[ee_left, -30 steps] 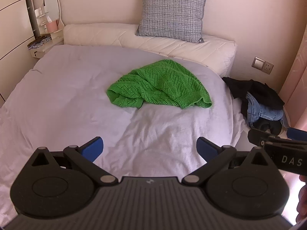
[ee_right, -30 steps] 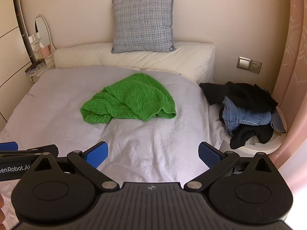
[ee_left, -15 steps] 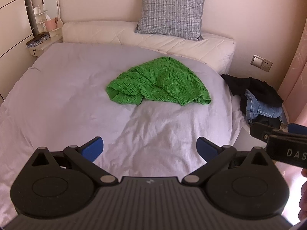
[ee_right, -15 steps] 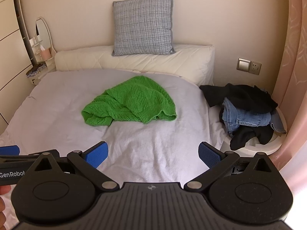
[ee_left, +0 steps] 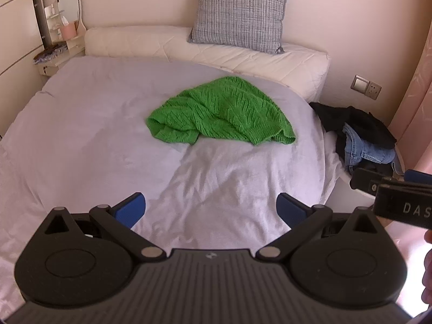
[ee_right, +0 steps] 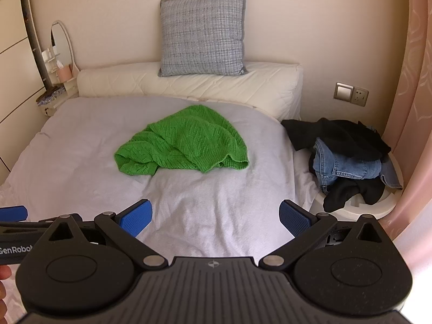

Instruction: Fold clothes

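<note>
A crumpled green knit sweater lies in a heap on the middle of the bed, on its pale lilac sheet. My left gripper hovers open over the near part of the bed, well short of the sweater, with nothing between its blue pads. My right gripper is open too, empty, at about the same distance from the sweater. Each gripper shows at the edge of the other's view.
A pile of black clothes and blue jeans sits on a white stand right of the bed. A grey pillow leans on the cream headboard cushion. A shelf with a mirror stands at the far left.
Both grippers have drifted slightly forward and upward toward the bed. The sweater has not moved, and both stay open.
</note>
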